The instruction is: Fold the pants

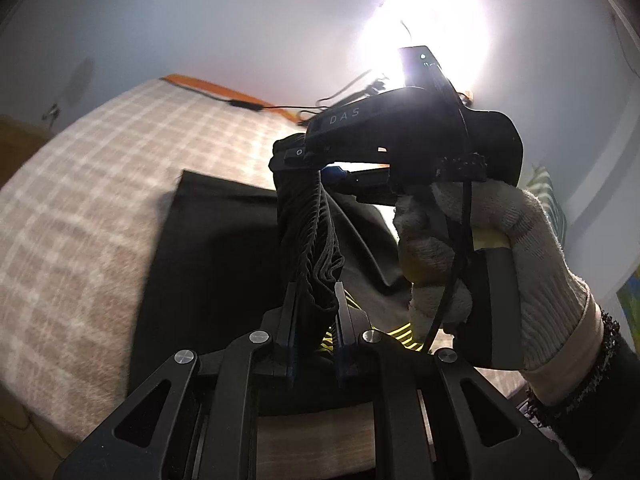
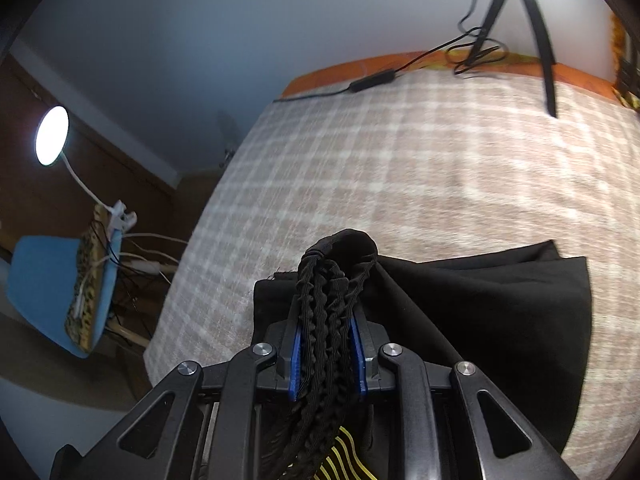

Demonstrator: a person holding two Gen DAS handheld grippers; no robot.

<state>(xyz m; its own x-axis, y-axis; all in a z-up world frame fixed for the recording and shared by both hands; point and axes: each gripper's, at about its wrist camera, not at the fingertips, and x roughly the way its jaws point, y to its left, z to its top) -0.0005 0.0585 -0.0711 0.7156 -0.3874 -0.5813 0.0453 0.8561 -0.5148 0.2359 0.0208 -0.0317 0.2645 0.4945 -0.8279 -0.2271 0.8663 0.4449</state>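
The black pants lie partly on a checked bedcover, with their gathered elastic waistband lifted between the two grippers. My left gripper is shut on one end of the waistband. My right gripper is shut on the other end of the waistband; the pants hang from it to the right. In the left wrist view the right gripper shows from the side, held by a white-gloved hand.
A tripod and a black cable with an inline box stand at the bed's far edge. A blue chair with a clip lamp and cables is left of the bed. A yellow-striped cloth lies below the grippers.
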